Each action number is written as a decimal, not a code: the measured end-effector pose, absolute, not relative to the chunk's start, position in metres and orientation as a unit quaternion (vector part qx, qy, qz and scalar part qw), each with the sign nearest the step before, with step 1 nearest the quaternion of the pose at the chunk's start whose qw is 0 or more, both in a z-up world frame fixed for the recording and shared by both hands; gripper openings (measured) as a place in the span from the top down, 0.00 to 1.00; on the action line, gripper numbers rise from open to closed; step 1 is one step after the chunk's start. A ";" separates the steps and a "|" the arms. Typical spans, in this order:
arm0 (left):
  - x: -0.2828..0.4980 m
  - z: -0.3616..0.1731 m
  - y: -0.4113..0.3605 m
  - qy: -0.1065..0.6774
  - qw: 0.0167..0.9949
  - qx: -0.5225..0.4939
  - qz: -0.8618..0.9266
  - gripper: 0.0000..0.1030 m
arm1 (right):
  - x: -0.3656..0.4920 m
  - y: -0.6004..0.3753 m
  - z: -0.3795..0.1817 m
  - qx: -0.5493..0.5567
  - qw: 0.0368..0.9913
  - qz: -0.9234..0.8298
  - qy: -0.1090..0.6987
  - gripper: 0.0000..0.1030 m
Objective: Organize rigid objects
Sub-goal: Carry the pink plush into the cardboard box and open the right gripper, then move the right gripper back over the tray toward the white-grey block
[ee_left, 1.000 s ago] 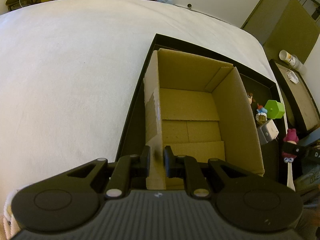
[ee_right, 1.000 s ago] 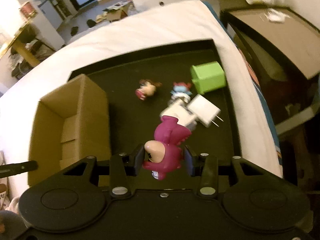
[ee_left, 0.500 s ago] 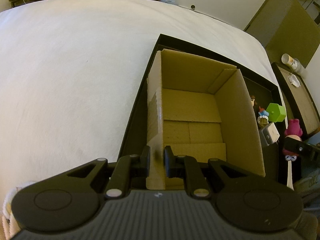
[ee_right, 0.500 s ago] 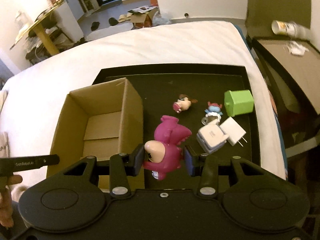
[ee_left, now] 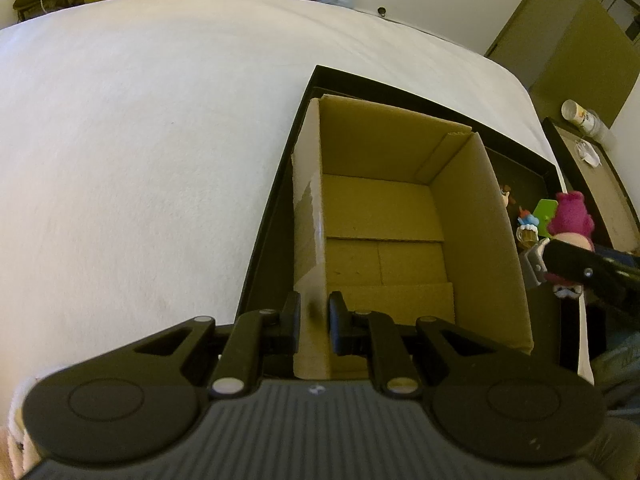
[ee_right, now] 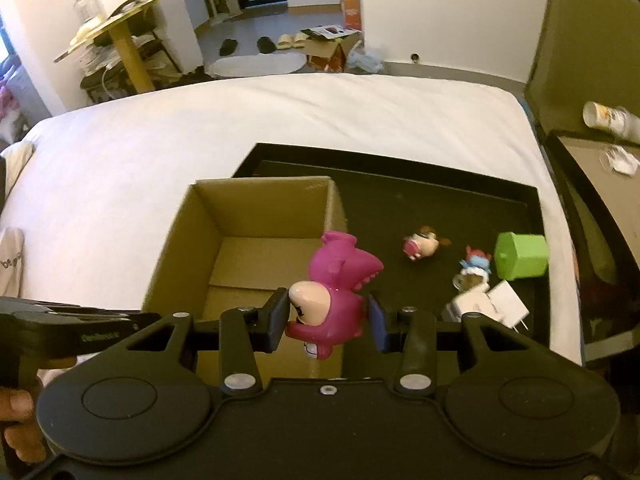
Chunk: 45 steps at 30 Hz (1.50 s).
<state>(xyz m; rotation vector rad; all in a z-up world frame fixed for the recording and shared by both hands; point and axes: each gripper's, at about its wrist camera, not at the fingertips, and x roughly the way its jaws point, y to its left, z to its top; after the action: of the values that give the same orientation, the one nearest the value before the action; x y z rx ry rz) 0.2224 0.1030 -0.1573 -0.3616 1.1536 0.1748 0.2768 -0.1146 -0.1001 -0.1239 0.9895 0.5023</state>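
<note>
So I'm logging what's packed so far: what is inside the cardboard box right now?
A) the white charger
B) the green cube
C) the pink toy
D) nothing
D: both wrist views show the cardboard box floor bare; the pink toy is clamped in the right gripper above the box's wall, not yet inside.

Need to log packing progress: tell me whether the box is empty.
Empty. Both views show only bare cardboard floor inside the box; the near corner is hidden.

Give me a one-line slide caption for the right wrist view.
Right tongs carry a pink toy by the box on the tray.
</note>
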 end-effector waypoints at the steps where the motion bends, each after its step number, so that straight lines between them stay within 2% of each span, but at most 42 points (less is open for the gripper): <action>1: 0.222 -0.157 0.103 0.541 0.819 -0.170 0.083 0.87 | 0.276 -0.111 -0.101 -0.061 0.847 0.240 0.470 0.59; 29: 0.220 -0.161 0.114 0.541 0.816 -0.190 0.069 0.87 | 0.281 -0.044 -0.126 -0.027 0.825 0.265 0.498 0.58; 32: 0.221 -0.163 0.113 0.543 0.816 -0.188 0.069 0.87 | 0.279 -0.044 -0.123 -0.018 0.827 0.275 0.491 0.55; 45: 0.225 -0.164 0.105 0.547 0.816 -0.172 0.076 0.86 | 0.275 -0.070 -0.116 0.001 0.835 0.257 0.487 0.55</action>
<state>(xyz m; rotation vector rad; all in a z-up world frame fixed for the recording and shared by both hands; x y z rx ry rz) 0.2253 0.1050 -0.1639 -0.3678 1.1663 0.1616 0.2753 -0.0699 -0.1159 0.0011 1.0318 0.5454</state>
